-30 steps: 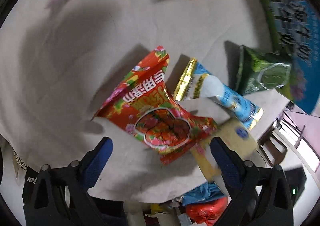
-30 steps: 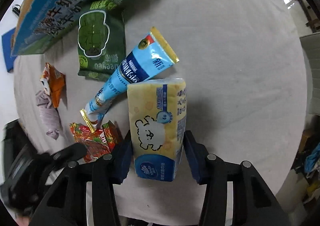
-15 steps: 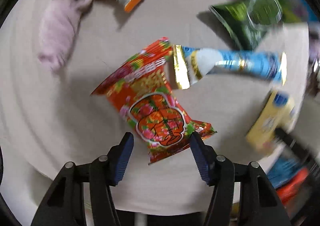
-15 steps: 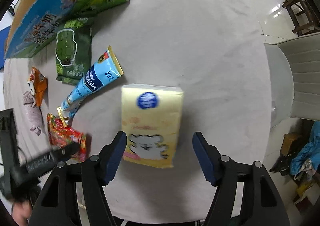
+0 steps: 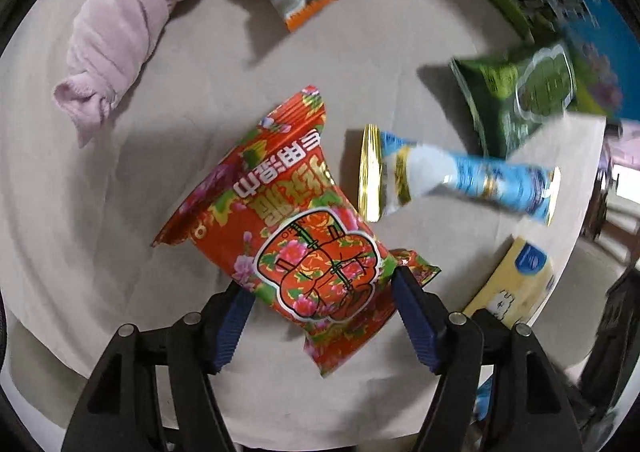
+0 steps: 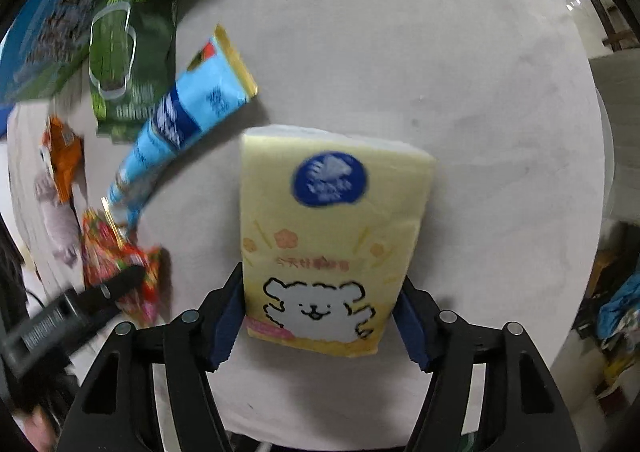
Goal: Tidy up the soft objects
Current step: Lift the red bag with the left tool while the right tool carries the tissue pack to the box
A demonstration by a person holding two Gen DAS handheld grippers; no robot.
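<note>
Spread across the grey worktop (image 5: pixel 100 212), loose and mixed, presumably awaiting sorting. Yellow tissue pack (image 6: pixel 332 236) flat near the edge, bracketed by the right tool (image 6: pixel 320 316), pads at its sides, grip unclear. Red snack bag (image 5: pixel 296 236) flat mid-worktop, straddled by the left tool (image 5: pixel 320 312), likewise unclear.

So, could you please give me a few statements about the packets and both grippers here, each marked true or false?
1. The left gripper straddles the red snack bag. True.
2. The right gripper brackets the green packet. False: it brackets the yellow tissue pack.
3. The blue tube packet lies between the green packet and the tissue pack. True.
4. The pink cloth covers the red bag. False: they lie apart.
</note>
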